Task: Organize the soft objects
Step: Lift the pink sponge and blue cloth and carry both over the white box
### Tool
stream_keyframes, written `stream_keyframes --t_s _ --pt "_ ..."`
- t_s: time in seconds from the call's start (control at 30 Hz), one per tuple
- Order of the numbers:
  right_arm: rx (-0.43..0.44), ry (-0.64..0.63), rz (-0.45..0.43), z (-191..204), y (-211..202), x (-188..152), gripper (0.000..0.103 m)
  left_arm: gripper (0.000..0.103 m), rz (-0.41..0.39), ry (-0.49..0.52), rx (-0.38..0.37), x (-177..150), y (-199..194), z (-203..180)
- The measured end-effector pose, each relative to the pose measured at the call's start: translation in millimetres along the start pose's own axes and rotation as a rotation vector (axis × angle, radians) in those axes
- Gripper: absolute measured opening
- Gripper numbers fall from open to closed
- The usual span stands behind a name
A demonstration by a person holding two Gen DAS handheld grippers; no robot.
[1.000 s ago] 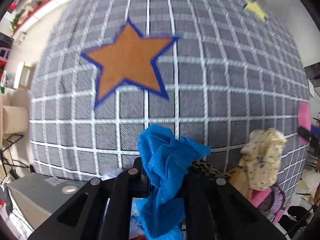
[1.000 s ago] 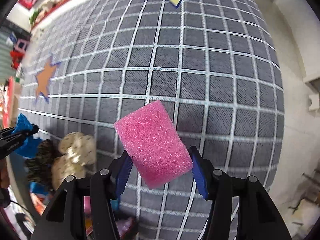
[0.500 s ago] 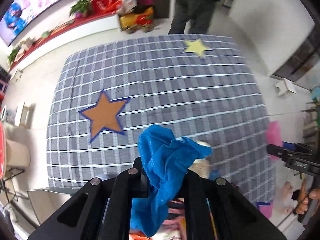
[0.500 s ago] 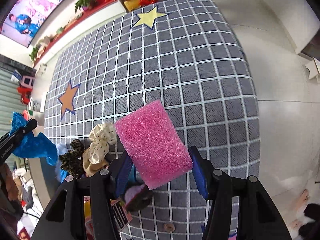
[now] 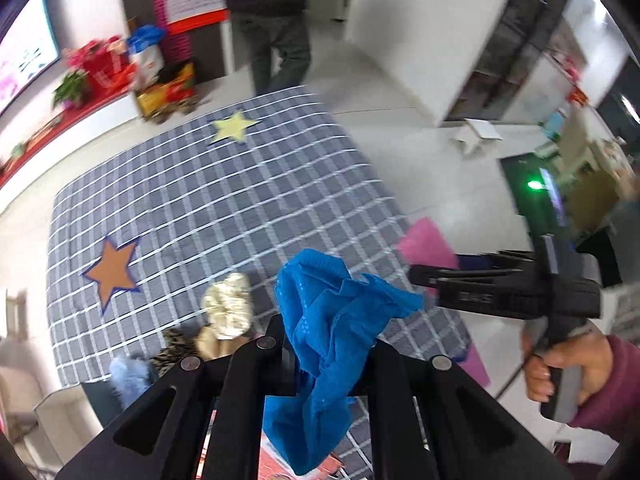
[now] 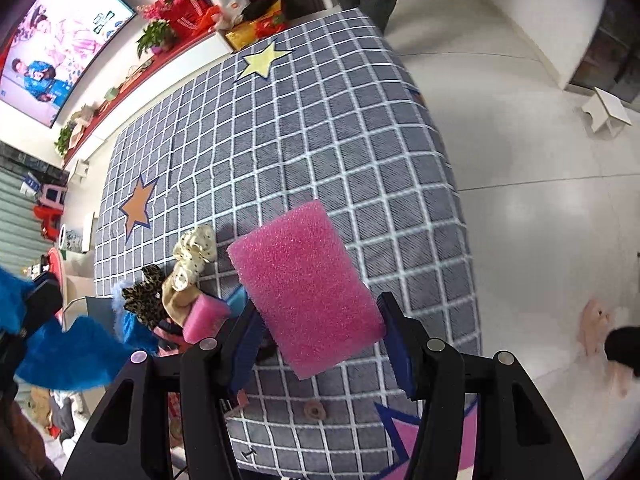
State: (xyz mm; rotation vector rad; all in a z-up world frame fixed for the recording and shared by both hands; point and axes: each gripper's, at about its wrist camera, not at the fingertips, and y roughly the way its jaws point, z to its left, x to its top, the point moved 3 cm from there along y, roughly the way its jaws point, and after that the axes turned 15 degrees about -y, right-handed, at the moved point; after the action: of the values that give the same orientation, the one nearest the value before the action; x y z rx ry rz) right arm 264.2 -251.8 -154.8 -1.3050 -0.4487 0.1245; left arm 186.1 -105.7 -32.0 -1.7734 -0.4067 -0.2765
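The orange star (image 5: 113, 269) on the grey checked rug (image 5: 224, 200) served as the landmark. Just to its right, near the rug's front edge, sat the loose pile: a cream dotted scrunchie (image 5: 228, 309), a leopard-print scrunchie (image 5: 173, 345) in front of it, and a pale blue fluffy piece (image 5: 127, 372) at the very edge. In the right wrist view a second pink sponge (image 6: 204, 317) lay in that same pile.

Further right of the star and lifted clear of the rug, the left gripper (image 5: 326, 354) had its fingers pressed together, pinching a crumpled blue cloth (image 5: 332, 336) that spilled out above and below the grip. Further right again, the right gripper (image 6: 320, 332) stood partly spread, clamping a pink sponge block (image 6: 306, 286) by its two long sides, most of the block standing out beyond the fingers, also well above the rug.

Both pieces looked to be in mid-carry, away from the pile. To do this well, the pinch on the cloth should be kept firm, since a thin slippery fabric could slide out if the grip eased. The sponge needed only light pressure; squeezing harder would merely crush it. Each piece would best be lowered until it touched its destination before release, rather than dropped, and kept wide of the pile so the trailing cloth did not drag the scrunchies. Where the sorted things belonged was not visible.
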Motion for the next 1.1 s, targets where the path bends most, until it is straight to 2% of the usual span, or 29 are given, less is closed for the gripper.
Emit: stream_keyframes --t_s 0.17,0.3,0.53,0.7,0.83,1.1 --pt "-0.048 0.046 -0.006 7 -9 -31 0.057 0.01 0.011 0.115 -0.092 -29 -17 -24" --pt "-0.071 0.089 0.027 30 -6 -69 0.057 0.011 0.025 0.155 -0.147 -63 -36 -25" --pt "-0.063 0.079 0.066 97 -10 -135 0.057 0.011 -0.014 0.137 -0.166 -111 -85 14" --pt "-0.016 0.012 0.067 157 -15 -162 0.057 0.01 -0.058 0.094 -0.116 -133 -112 61" --pt "0.03 -0.091 0.068 208 -13 -171 0.057 0.01 -0.086 0.016 -0.063 -146 -125 105" --pt "0.039 -0.331 -0.002 296 -24 -140 0.057 0.01 -0.156 -0.158 0.123 -177 -156 196"
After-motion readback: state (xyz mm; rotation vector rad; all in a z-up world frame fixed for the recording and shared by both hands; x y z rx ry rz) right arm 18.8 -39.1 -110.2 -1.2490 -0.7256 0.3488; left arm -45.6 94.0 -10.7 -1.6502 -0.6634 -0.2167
